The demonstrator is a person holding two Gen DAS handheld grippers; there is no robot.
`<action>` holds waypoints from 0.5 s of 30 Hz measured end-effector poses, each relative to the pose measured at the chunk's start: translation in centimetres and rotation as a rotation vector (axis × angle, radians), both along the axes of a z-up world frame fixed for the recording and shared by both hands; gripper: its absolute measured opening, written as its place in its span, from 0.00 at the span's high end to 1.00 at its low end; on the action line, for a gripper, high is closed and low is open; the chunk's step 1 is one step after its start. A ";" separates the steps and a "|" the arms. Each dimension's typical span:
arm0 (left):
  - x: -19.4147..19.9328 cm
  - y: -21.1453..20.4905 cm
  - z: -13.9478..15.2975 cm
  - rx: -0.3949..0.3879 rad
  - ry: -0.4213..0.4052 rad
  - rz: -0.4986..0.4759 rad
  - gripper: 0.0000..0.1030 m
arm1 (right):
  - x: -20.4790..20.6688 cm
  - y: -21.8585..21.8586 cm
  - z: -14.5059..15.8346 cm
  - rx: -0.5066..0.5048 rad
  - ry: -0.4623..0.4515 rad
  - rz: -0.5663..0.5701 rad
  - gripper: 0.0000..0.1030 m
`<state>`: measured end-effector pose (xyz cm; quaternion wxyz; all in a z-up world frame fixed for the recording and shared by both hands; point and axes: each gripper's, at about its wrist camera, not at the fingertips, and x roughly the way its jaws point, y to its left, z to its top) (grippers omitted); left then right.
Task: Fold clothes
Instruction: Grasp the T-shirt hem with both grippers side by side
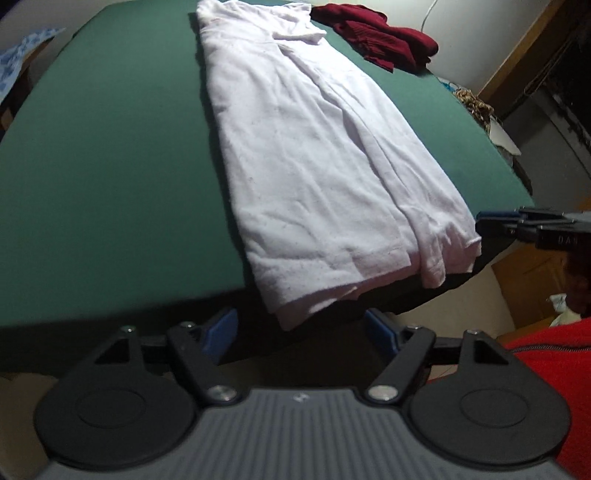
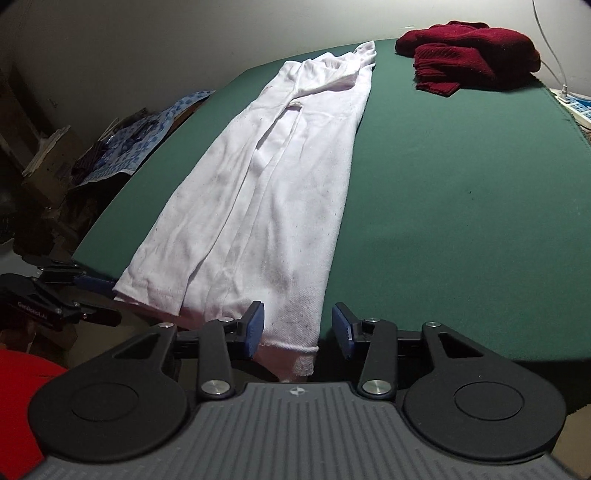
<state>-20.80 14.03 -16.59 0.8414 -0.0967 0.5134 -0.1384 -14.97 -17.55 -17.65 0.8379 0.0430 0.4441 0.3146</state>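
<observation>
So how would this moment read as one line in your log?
white garment: folded lengthwise, flat | left gripper: open at near hem | right gripper: open astride hem corner | red sweater: waiting

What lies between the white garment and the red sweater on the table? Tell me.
Only bare green table cover. The right wrist view shows an open strip between the white garment and the red sweater; they look apart.

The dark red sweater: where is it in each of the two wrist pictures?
Left wrist: the dark red sweater lies top right, on the table's far edge.
Right wrist: the sweater lies top right, too.
Shared landmark: the long white garment, left of it in both.
</observation>
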 end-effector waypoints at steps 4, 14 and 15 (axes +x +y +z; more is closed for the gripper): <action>0.5 0.1 -0.7 -0.064 0.010 0.052 0.24 | -0.3 -1.2 -0.5 0.030 0.018 0.038 0.57; 1.8 1.9 -1.1 -0.274 0.049 0.119 0.12 | 0.0 -2.2 -2.1 0.096 0.092 0.064 0.55; 1.9 2.0 -1.1 -0.284 0.056 0.130 0.13 | 0.0 -2.2 -2.1 0.107 0.086 0.072 0.54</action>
